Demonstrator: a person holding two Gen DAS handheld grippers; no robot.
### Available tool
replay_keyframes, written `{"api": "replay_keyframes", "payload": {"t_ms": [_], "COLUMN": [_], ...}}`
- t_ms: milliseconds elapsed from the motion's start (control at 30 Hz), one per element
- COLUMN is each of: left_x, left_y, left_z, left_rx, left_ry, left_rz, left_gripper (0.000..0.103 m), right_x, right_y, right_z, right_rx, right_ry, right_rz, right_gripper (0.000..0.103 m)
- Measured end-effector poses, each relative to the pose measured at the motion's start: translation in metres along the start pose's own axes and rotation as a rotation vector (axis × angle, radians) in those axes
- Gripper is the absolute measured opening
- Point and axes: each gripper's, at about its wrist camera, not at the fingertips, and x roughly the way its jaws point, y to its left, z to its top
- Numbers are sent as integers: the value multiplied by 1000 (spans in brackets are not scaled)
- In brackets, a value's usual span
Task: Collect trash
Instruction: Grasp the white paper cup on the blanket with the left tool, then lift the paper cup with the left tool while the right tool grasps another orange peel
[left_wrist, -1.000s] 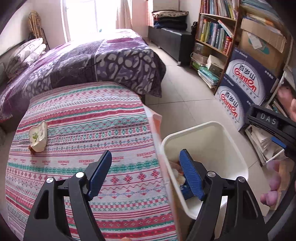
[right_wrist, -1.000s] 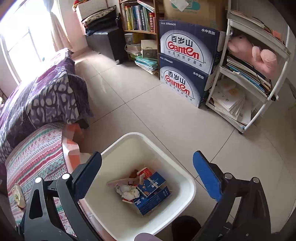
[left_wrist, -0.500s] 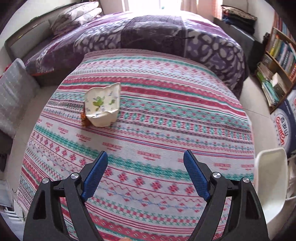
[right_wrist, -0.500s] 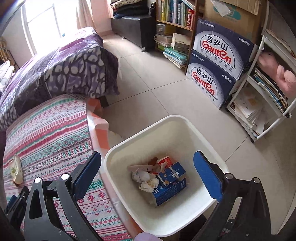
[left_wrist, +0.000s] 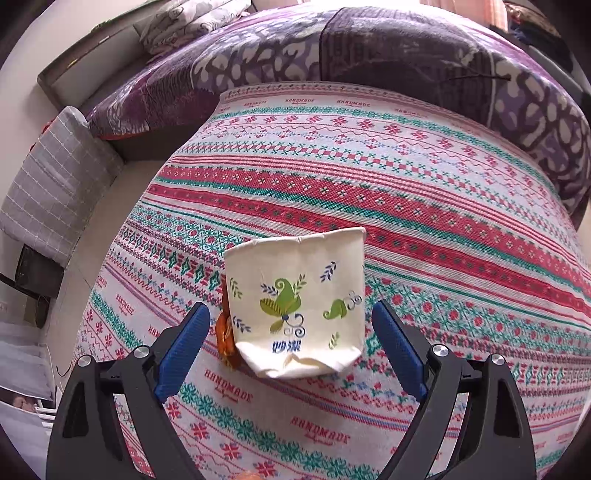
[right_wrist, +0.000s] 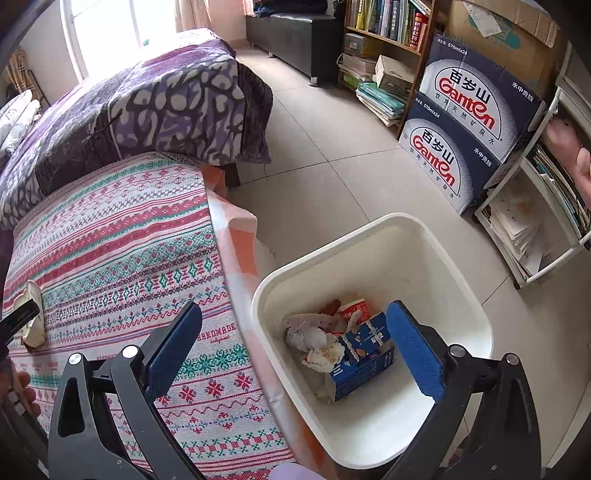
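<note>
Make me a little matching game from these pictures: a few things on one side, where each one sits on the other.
Things:
1. paper cup
2. blue carton
3. water boxes
4. purple blanket

Places:
A. inside the white bin
B. stacked on the floor by the bookshelf
C. lying on the striped cloth
D. draped over the bed

Pairs: 1-C, 2-A, 3-B, 4-D

Soft daylight floods from a blown-out window (right_wrist: 107, 33); both fisheye views stay sharp, bending and darkening toward corners.
</note>
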Motion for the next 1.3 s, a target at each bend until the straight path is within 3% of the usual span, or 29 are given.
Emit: {"api": "replay_keyframes", "payload": {"t_ms": [100,200,267,400,600,733,900,1167,1300], "left_x": [16,13,7,-9,-51,-77,-89,-96,-103], "left_y": [2,0,-2,6,44,82,128,196,217], "left_z": [4,4,4,5,18,27,33,37,39], "left_rx": [-14,26,62,74,45,9,-38,-171,-213], "left_ry": [41,-7,-42,-72,-168,-248,-306,-334,-350], "left_rz": [-23,-34,-49,-112,-194,-175,-99,-61,-71], "left_gripper": [87,86,74,65,61,61,61,61,62], "right_x": [3,7,9,12,9,6,6,5,2], "right_y": [6,13,19,29,51,81,144,292,346], "right_z": [-2,-3,-5,-9,-18,-28,-43,-66,-86], "right_rx": [-6,-19,-32,-46,-92,-164,-235,-381,-515], "right_ry": [6,13,18,20,5,-8,1,13,-23], "right_rz": [2,1,-3,-6,33,104,209,415,447], "right_gripper": [96,96,96,96,96,96,96,96,95]}}
